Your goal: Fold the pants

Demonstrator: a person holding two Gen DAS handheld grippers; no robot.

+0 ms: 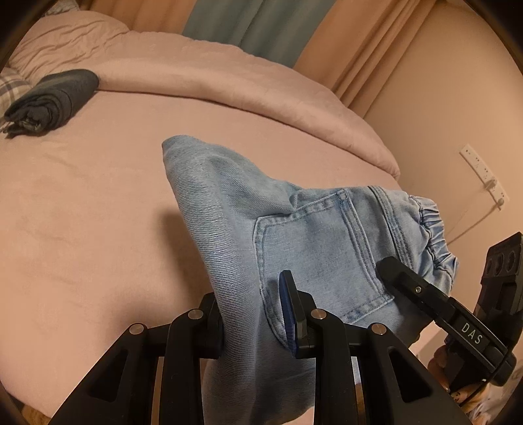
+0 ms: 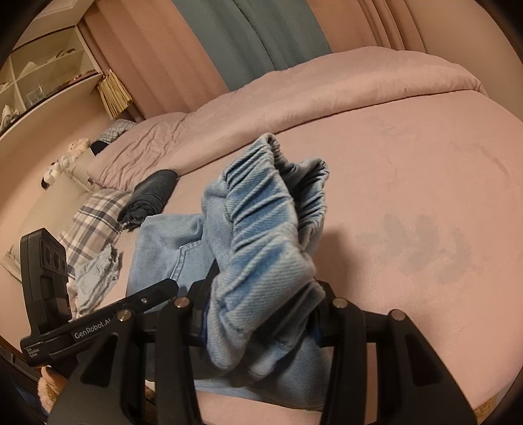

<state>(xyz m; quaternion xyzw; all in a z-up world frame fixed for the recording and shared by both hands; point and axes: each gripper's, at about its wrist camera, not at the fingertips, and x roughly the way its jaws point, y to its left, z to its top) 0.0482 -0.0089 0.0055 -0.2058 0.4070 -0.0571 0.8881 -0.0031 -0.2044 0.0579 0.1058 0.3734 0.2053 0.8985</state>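
Holding the light-blue jeans (image 1: pixel 310 235) centre-frame, left gripper (image 1: pixel 255 314) clamps denim, right gripper (image 2: pixel 261 320) the elastic waistband (image 2: pixel 261 202), so I can fold them.

Left wrist view: camera sits just behind left gripper (image 1: pixel 258 314), looks forward and down along fingers onto pink bed (image 1: pixel 98 212); denim pants (image 1: pixel 294 235) fill centre at close range; curtains (image 1: pixel 261 29) far ahead; right gripper (image 1: pixel 434 304) enters at right edge.
Right wrist view: same mount behind right gripper (image 2: pixel 261 314), tilted down; elastic waistband (image 2: pixel 268 209) very near lens; left gripper (image 2: pixel 98 320) at left edge.
Shared: pants, bed, rolled dark garment (image 1: pixel 52 101) (image 2: pixel 150 196), curtains.
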